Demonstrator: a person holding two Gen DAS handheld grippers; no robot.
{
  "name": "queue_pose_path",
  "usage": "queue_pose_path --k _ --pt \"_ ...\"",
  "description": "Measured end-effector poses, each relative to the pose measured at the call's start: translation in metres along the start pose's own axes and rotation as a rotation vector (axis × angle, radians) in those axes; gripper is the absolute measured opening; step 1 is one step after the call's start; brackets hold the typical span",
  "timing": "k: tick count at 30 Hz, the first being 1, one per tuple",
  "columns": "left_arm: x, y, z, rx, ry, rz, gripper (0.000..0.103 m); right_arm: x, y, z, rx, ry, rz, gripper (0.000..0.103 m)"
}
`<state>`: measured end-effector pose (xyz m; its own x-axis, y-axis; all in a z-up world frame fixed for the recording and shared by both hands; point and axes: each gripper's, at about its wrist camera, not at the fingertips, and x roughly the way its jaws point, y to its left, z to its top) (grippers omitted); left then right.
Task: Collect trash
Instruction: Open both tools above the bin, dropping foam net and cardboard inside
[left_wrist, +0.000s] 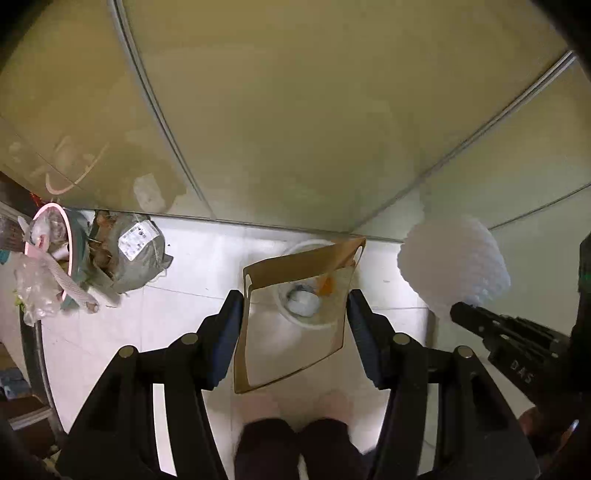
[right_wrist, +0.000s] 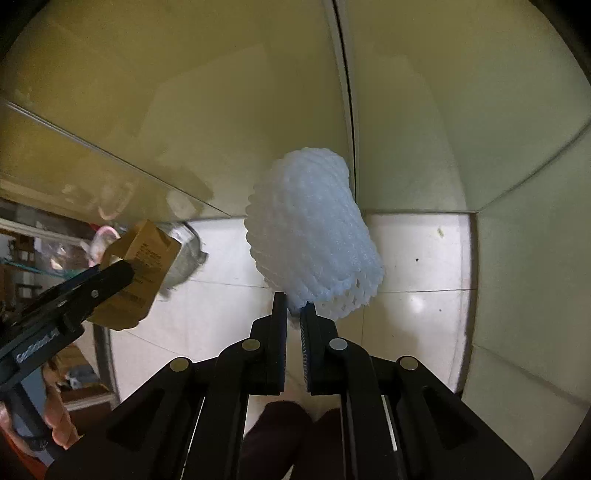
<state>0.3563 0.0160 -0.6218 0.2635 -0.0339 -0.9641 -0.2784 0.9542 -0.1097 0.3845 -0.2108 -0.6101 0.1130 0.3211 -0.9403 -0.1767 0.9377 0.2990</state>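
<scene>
White foam net (right_wrist: 314, 229) between closed jaws

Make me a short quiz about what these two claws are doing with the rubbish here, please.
1. True or false: the left claw grips a brown paper box by its two sides.
2. What does the right claw pinch? A) white foam net B) glass bottle C) spoon
3. Fill in: the overfull bin with the pink rim stands on the ____ of the left view.

Key: 1 true; 2 A; 3 left
</scene>
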Motion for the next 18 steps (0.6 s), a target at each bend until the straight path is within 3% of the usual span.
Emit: queue_pose_path --k 6,12,14,18 --pt "0.093 0.015 -0.005 -0.039 0.039 0.0 0.056 0.106 -0.028 0.003 -0.048 0.053 0.001 0.008" --pt "0.147 0.014 0.0 -0.044 0.047 -0.009 0.059 0.165 -0.029 0.01 -0.112 0.148 0.035 0.01" --pt "0.158 0.012 0.003 -0.042 0.048 -0.009 0.06 0.172 -0.024 0.012 -0.132 0.178 0.035 0.014" --pt "0.177 0.005 0.008 -0.033 0.081 -0.028 0.061 0.171 -0.026 0.017 -0.135 0.193 0.02 0.037"
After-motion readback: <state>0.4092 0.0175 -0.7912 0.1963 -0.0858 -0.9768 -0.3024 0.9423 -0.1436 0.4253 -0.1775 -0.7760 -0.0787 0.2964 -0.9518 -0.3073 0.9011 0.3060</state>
